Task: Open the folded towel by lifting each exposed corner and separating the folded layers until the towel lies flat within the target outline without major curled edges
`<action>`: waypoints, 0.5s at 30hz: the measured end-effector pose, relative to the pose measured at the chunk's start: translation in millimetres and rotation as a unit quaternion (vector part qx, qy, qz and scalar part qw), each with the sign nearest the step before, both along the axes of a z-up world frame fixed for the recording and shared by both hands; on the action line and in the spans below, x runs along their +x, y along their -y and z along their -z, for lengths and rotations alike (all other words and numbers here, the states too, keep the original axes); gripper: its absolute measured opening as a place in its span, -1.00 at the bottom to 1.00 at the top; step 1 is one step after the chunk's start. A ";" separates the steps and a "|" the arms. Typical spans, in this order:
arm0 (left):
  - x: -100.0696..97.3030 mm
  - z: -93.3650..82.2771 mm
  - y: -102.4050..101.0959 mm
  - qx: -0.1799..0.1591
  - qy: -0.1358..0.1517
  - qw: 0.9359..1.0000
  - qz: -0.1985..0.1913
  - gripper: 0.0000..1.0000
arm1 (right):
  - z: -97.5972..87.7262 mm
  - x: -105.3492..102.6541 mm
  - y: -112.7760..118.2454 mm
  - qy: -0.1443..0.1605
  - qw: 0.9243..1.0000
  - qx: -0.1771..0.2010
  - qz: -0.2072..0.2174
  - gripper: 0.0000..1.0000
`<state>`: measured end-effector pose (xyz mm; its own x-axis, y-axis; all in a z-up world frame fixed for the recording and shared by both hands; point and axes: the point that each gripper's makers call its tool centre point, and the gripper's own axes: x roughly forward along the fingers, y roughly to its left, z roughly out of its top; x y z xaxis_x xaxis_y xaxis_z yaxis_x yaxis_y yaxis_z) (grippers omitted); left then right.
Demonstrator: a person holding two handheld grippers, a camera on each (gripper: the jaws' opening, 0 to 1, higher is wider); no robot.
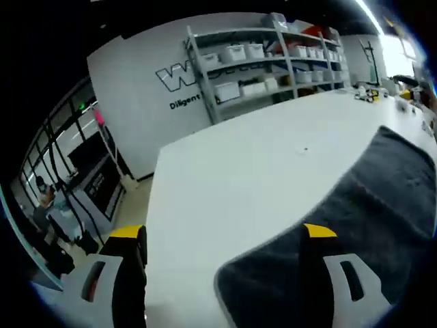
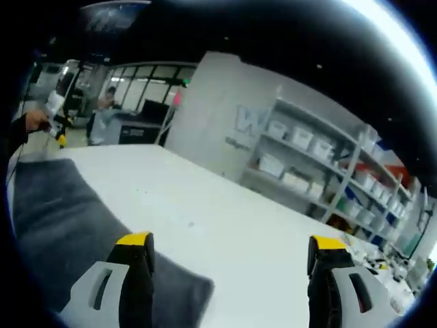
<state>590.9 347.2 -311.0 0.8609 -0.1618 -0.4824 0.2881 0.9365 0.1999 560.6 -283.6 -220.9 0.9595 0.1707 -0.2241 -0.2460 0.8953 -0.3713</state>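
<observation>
A dark grey towel (image 1: 355, 225) lies on the white table (image 1: 232, 184), reaching from the lower middle to the right edge of the left gripper view. My left gripper (image 1: 225, 239) is open above the towel's near corner, its right jaw over the cloth and its left jaw off the table's side. In the right gripper view the same towel (image 2: 61, 219) spreads across the lower left. My right gripper (image 2: 229, 242) is open too, its left jaw over the towel's end and its right jaw over the bare table (image 2: 225, 225). At the far left a hand holds the other gripper (image 2: 58, 119).
Metal shelves with white bins (image 1: 273, 55) stand against a white wall behind the table. Small items (image 1: 372, 96) lie at the table's far right. The shelves (image 2: 321, 171) appear again in the right gripper view. Glass partitions and a person (image 1: 44, 205) are off to the left.
</observation>
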 end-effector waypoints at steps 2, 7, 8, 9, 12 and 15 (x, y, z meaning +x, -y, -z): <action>6.2 7.1 -4.2 -0.003 -0.008 1.000 -0.003 0.74 | 6.6 7.3 0.5 -0.007 1.000 -0.001 0.003 0.77; 7.4 23.4 -5.8 0.007 -0.029 1.000 -0.004 0.74 | 14.6 17.3 -0.2 -0.016 1.000 0.002 0.000 0.76; 7.6 25.7 -6.2 0.007 -0.032 0.999 -0.003 0.73 | 15.9 18.6 -0.3 -0.017 1.000 0.003 0.000 0.74; 8.0 28.2 -7.4 0.007 -0.035 0.999 -0.003 0.70 | 17.6 20.0 -0.3 -0.018 1.000 0.005 -0.001 0.72; 11.0 35.8 -13.2 -0.006 -0.045 0.999 -0.009 0.62 | 25.3 23.2 0.8 -0.029 1.000 0.013 0.000 0.64; 12.2 40.1 -17.4 -0.011 -0.052 0.998 -0.014 0.50 | 35.4 25.4 7.1 -0.043 0.999 0.027 0.012 0.61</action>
